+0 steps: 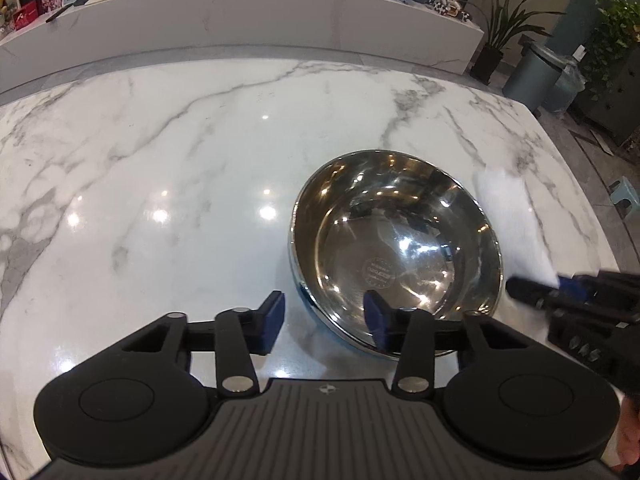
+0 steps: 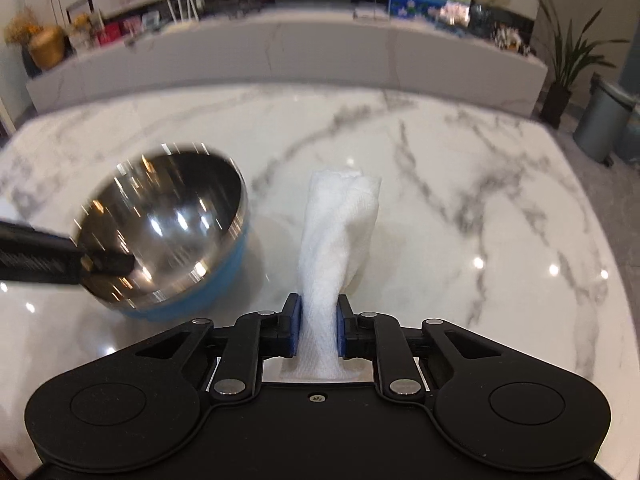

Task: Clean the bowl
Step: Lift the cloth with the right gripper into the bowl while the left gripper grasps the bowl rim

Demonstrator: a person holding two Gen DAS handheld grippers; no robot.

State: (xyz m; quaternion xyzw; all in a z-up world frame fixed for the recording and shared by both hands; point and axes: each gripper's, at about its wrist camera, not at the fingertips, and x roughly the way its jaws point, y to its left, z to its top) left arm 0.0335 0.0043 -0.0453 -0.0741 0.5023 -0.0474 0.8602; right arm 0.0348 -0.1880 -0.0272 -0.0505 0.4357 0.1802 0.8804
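A steel bowl point(image 1: 396, 252) with a blue outside sits tilted on the white marble table point(image 1: 160, 160). My left gripper point(image 1: 326, 320) is open; its right finger is inside the bowl's near rim and its left finger is outside. In the right wrist view the bowl point(image 2: 168, 232) is at the left, with a finger of the left gripper at its rim. My right gripper point(image 2: 318, 328) is shut on a rolled white paper towel point(image 2: 340, 232) that sticks up and forward. It shows in the left wrist view point(image 1: 532, 284) just right of the bowl, with the towel point(image 1: 512, 216).
A long white counter point(image 1: 240, 20) with boxes and pictures runs behind the table. A grey bin point(image 1: 532, 76) and potted plants point(image 1: 500, 28) stand on the floor at the right. The table edge curves off at the right.
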